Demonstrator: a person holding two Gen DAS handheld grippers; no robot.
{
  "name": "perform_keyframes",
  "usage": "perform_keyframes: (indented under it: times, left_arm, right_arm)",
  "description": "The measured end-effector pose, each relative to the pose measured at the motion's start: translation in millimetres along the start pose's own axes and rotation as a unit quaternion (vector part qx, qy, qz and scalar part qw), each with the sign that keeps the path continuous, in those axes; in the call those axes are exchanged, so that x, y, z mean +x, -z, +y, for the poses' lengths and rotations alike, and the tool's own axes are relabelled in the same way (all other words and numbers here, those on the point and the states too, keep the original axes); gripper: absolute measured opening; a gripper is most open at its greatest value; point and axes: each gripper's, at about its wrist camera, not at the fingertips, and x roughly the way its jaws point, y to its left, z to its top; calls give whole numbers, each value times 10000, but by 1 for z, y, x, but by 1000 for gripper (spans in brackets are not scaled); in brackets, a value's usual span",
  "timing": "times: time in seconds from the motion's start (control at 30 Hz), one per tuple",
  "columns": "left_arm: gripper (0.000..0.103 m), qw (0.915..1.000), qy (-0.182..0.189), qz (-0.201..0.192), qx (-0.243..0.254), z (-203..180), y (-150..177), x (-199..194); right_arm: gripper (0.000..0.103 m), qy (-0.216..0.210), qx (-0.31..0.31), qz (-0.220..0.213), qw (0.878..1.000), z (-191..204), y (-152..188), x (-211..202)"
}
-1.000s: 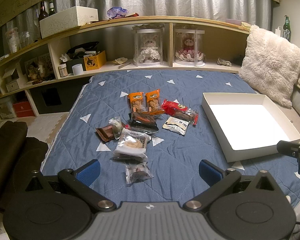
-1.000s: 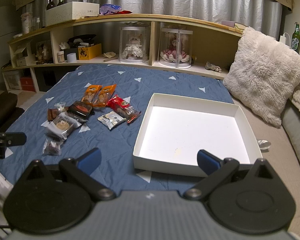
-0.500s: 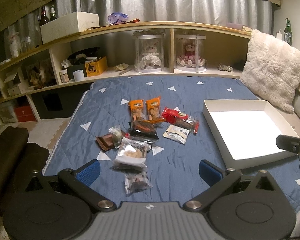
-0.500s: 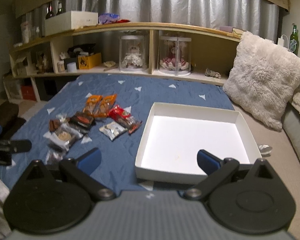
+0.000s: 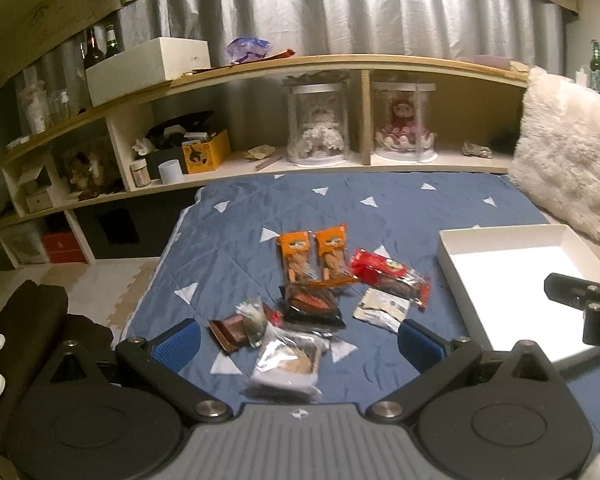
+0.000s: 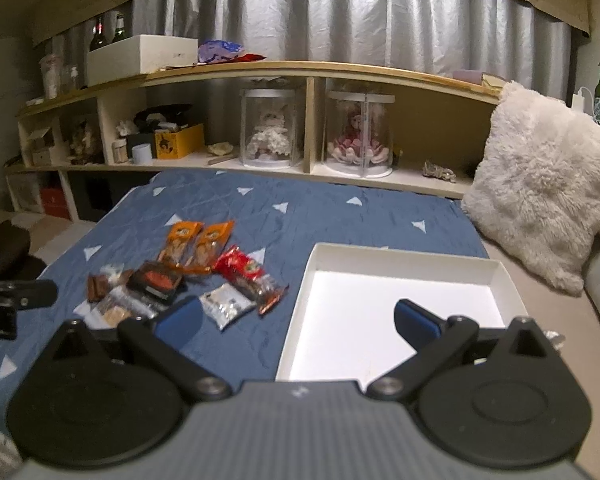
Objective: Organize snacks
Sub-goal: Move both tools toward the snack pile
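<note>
Several snack packets lie in a loose pile on the blue quilt (image 5: 400, 208): two orange packets (image 5: 314, 254), a red packet (image 5: 388, 276), a black packet (image 5: 312, 304), a silver packet (image 5: 382, 308), a brown one (image 5: 227, 330) and a clear bag (image 5: 289, 364). An empty white box (image 5: 452, 264) sits to their right. My left gripper (image 5: 297, 344) is open and empty, just short of the clear bag. My right gripper (image 6: 297, 318) is open and empty, over the near left corner of the white box (image 6: 404, 256). The pile also shows in the right wrist view, with the red packet (image 6: 245, 274) nearest the box.
A wooden shelf (image 5: 340, 62) with two doll cases (image 5: 320, 124) runs behind the bed. A fluffy white pillow (image 6: 540, 184) leans at the right. A dark cushion (image 5: 27, 320) lies on the floor at the left. My right gripper's finger (image 5: 580, 292) shows over the box.
Both grippers have tilted up and moved forward, closer to the snacks and box. The nearest small clear packet has slipped out of the left view below the gripper. Nothing was grasped.
</note>
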Motion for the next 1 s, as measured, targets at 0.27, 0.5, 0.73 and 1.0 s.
perform_keyframes:
  times: [0.27,0.5,0.73,1.0]
  left_arm:
    - [103,9995,-125,235,177,6,-21,46]
    - [103,9967,-20,764,279,10,-25,95]
    - [103,9884,-83,1394,592,11,-14,140]
    - [103,9775,53,1995,677,15,1,174]
  right_arm:
    - [103,-132,180,82,9997,4,-13,39]
    - [103,-205,44,112,9997,10,-19,73]
    - [103,-312,24,16,9995,12,-21,109]
    - [102,-811,-351,138,9960,17,-26,145]
